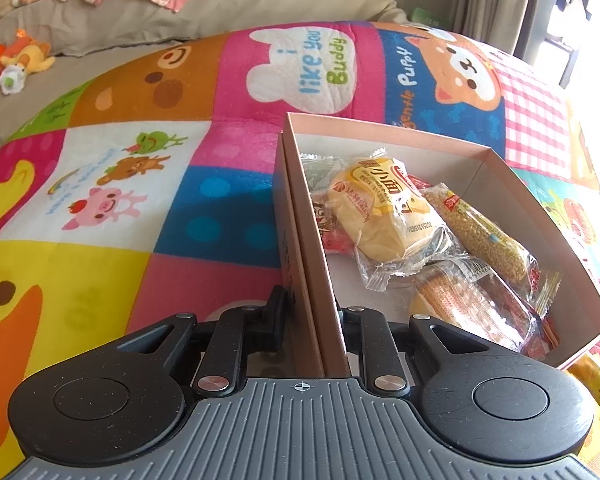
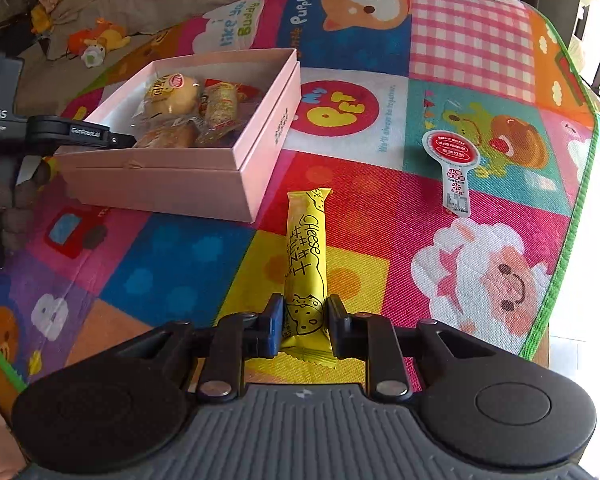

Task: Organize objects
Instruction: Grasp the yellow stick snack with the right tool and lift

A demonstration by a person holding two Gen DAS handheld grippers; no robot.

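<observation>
Colourful cartoon play mat (image 2: 380,216) carries everything. Pink box (image 2: 172,176) sits on it up-left of right claw (image 2: 303,316), w/ left claw (image 1: 308,312) at box's near-left wall. Yellow Cheese snack bar (image 2: 306,256) lies on mat running straight ahead from right claw, far end near box corner. Red-and-white paddle-shaped packet (image 2: 454,168) lies flat on mat ahead-right of right claw, well apart from bar & box.

Bright daylight, sharp focus, strong fisheye bending

Sun enters from the window (image 1: 572,20) at upper right, blown out white there; the play mat (image 2: 460,60) curves toward every edge, and the pink box (image 2: 204,176) shades its near side.
</observation>
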